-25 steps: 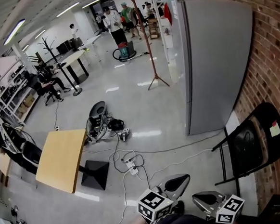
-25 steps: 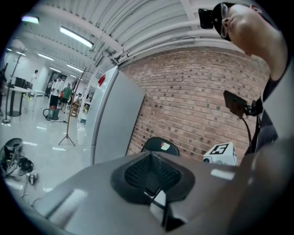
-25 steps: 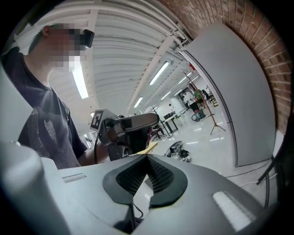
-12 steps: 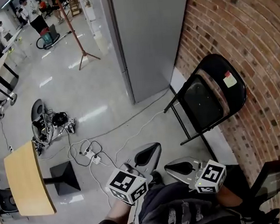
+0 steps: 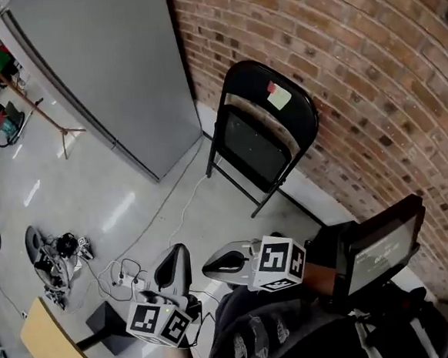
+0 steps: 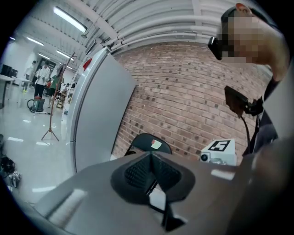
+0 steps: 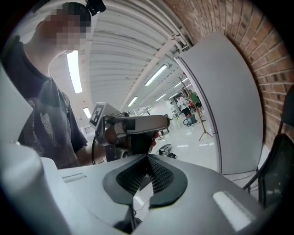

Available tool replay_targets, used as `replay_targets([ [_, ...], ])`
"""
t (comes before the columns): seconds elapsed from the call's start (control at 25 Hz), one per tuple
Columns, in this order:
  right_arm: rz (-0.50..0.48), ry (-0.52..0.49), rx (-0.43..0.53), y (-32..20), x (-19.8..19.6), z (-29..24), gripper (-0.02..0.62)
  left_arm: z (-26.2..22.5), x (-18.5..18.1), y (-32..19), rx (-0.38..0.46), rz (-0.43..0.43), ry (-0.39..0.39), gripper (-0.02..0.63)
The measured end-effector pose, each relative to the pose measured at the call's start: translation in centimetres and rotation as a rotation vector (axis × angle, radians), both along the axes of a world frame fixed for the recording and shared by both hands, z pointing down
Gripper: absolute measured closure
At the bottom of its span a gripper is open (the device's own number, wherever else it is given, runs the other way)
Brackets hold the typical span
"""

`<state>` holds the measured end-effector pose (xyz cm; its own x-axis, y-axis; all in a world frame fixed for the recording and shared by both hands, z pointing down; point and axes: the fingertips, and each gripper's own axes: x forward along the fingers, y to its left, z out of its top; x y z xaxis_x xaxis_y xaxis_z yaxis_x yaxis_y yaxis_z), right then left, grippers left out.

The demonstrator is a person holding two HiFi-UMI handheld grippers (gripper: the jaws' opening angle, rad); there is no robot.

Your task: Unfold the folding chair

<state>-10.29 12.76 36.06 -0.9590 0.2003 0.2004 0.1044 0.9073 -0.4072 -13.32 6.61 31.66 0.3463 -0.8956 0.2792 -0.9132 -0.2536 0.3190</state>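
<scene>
The chair [image 5: 260, 133] stands folded flat, leaning on the brick wall [image 5: 371, 85] just beside the grey panel [image 5: 101, 84], so we judge the unfolding not yet begun. We carry the left gripper [image 5: 174, 263] and right gripper [image 5: 219, 264] low before our body, well apart from the chair. Both have their jaws pressed together on nothing, which suits an approach, since nothing is within reach to grasp.
</scene>
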Motion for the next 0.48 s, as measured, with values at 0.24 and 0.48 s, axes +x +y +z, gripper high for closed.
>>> replay_targets([
  [0.24,-0.009,-0.006,-0.041,-4.3,5.4,1.3,0.595,-1.3,5.1,-5.0,0.001,-0.012,-0.031,0.603],
  [0.48,-0.014,-0.018,0.009,-8.3,9.4,1.5,0.595,-1.0,9.2,-8.9,-0.041,-0.01,-0.076,0.604],
])
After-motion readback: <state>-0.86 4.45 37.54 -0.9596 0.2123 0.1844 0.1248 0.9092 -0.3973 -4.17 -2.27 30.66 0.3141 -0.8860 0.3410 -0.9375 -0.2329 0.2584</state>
